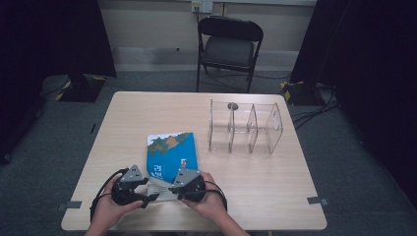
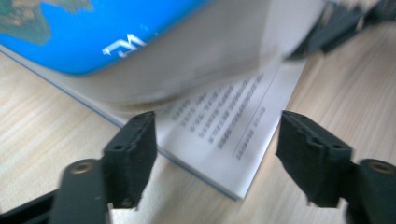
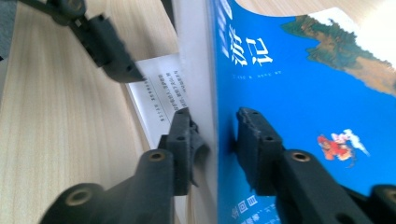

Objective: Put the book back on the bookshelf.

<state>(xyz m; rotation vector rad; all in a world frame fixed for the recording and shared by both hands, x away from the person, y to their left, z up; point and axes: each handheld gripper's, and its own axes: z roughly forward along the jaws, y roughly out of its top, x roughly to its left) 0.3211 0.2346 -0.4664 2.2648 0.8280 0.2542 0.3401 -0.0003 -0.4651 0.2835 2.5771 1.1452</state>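
Right tongs (image 3: 215, 135) clamp the book's cover (image 3: 299, 84), left tongs (image 2: 215, 158) released, on a pale wooden table (image 1: 255, 196)

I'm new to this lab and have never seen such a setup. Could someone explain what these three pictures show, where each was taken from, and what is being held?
A person sits at a wooden table with a hand-held tool in each hand; each tool has two black jaws. The high view looks down from above. The other two pictures come from small cameras riding on the tools, looking along their jaws.

On the table lie a blue book and an empty clear divider rack; a folding chair stands beyond.

The right gripper is pinching the book's raised cover and some pages. The left gripper stands open over the corner of the printed page underneath, holding nothing.
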